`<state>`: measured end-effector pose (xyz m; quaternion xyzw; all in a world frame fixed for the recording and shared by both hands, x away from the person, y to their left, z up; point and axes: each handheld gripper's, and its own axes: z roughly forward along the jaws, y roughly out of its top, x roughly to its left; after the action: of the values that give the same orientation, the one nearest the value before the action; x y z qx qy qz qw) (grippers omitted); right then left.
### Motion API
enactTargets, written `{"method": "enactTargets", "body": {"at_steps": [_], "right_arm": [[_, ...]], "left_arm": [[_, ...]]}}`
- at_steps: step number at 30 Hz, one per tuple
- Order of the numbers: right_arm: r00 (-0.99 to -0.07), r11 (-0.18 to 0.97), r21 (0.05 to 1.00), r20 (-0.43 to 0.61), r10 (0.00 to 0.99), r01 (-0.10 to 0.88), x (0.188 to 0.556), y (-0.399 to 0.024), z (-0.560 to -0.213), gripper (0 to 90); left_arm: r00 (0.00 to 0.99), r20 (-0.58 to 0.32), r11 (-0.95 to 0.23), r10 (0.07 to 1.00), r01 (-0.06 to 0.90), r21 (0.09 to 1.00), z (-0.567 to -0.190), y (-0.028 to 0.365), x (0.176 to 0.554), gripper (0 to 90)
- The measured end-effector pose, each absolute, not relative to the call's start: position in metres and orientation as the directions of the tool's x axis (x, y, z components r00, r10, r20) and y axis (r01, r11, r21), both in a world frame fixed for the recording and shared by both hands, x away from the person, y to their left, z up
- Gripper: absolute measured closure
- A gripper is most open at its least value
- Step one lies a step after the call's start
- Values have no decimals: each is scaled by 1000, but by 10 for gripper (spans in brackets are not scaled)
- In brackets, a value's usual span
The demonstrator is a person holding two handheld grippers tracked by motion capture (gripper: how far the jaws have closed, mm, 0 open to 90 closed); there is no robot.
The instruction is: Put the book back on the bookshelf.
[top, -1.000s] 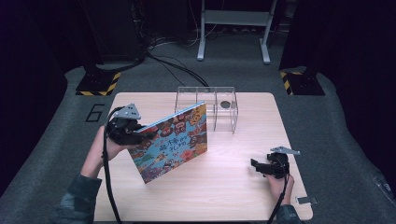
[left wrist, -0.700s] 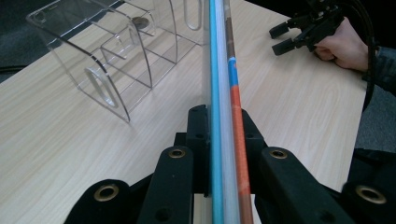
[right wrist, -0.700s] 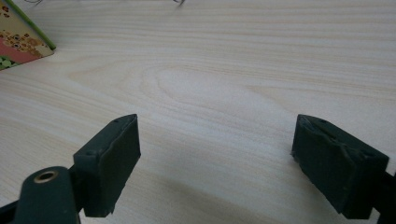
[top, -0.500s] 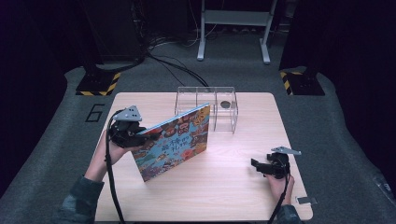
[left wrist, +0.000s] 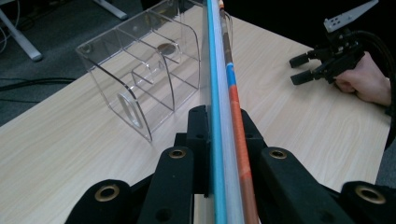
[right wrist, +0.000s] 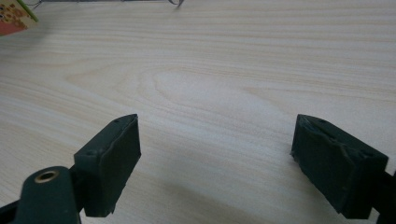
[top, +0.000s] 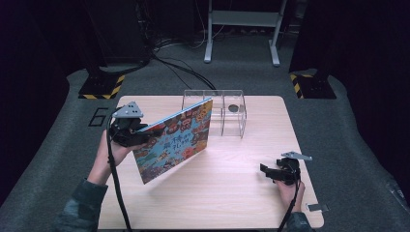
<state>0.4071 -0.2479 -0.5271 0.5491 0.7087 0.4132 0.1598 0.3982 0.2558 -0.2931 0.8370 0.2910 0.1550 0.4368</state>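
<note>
Your right gripper [top: 269,171] sits low over the near right part of the desk [top: 232,203], its jaws spread wide with nothing but bare wood between them; in the right gripper view the two black pads [right wrist: 111,161] stand well apart above the grain. Your left gripper [top: 138,134] is farther in on the left side, clamped tight on the picture book [top: 176,140]. You hold the book by its left edge, lifted clear of the desk and tilted, the colourful cover facing the camera. In the left gripper view the book's thin edge [left wrist: 219,116] runs straight up between the closed jaws. Beyond the book's far corner, toward the back of the desk, stands the clear plastic organizer [top: 227,108], near the book but apart from it.
</note>
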Motion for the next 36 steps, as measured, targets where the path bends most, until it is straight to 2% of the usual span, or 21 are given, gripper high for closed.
{"method": "enactTargets", "body": {"at_steps": [18, 29, 36], "right_arm": [[-339, 57, 761, 219, 915, 647, 407, -248, -527, 150], [-335, 65, 764, 204, 920, 642, 407, -247, -527, 150], [-327, 65, 761, 198, 924, 646, 407, -245, -527, 150]], "left_arm": [[689, -12, -361, 725, 395, 844, -276, 270, 399, 806], [624, -18, -316, 781, 421, 850, -282, 258, 416, 806], [618, -40, -300, 786, 436, 848, -285, 252, 427, 805]]}}
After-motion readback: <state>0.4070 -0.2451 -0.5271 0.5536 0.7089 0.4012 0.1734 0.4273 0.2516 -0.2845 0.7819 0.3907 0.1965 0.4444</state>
